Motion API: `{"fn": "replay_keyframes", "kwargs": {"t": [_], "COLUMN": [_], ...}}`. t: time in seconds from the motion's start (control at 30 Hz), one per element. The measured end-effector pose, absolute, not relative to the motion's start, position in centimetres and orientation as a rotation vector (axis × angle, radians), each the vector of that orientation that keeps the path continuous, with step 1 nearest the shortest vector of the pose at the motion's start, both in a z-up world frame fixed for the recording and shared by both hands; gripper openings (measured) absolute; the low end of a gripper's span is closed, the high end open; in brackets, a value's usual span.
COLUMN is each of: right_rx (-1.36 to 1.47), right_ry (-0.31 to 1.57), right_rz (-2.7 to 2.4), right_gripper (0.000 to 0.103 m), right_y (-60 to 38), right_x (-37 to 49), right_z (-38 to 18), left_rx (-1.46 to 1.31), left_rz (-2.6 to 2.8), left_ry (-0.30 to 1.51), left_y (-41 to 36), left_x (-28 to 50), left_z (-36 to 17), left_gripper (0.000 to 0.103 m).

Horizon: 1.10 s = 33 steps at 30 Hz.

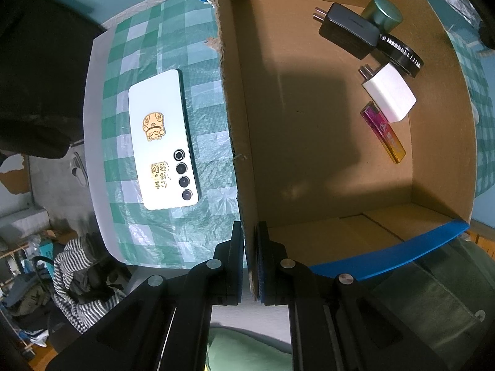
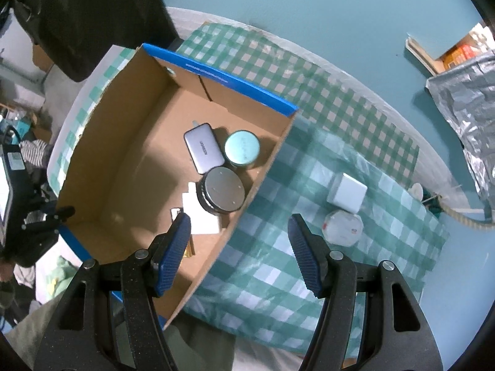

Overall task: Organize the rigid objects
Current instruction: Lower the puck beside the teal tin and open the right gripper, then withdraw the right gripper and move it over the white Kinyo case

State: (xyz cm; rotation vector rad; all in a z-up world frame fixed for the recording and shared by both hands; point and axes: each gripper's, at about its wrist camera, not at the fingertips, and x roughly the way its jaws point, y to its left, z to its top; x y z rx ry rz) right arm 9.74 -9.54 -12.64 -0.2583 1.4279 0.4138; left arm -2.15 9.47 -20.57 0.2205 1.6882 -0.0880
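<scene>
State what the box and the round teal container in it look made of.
Box: corrugated cardboard, matte brown, with a torn, fluted edge showing. Round teal container: probably metal or coated plastic, with a smooth satin sheen; the pictures leave it open.

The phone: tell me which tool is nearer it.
Left. The left tool grips the box wall beside the phone; the right tool hangs across the box, phone unseen.

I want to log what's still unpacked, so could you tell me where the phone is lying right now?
In the left wrist view, the phone lies face down on the checked tablecloth, outside the cardboard box, just left of its torn wall.
</scene>
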Motion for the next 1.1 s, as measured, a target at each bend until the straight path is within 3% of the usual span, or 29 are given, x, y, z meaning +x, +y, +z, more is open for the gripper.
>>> {"fn": "replay_keyframes", "kwargs": {"t": [0.53,1.1], "right_rx": [-0.203,-0.252], "right_ry": [1.448,1.583], "right_rz": [0.339,0.296], "right_gripper": [0.065,0.065], "right_y": [-17.1,-27.1], "right_x": [8.7,7.2], "right_z": [-13.8,-23.7], "left_rx": [0.236,0.237], "left_rz": [-0.089,-0.055], "left_ry": [1.685,1.693], "left_y": [9.3,8.9], "left_x": [-2.2,-1.7], "left_z": [-20.4,-20.3], "left_gripper": [0.009,0.007]}}
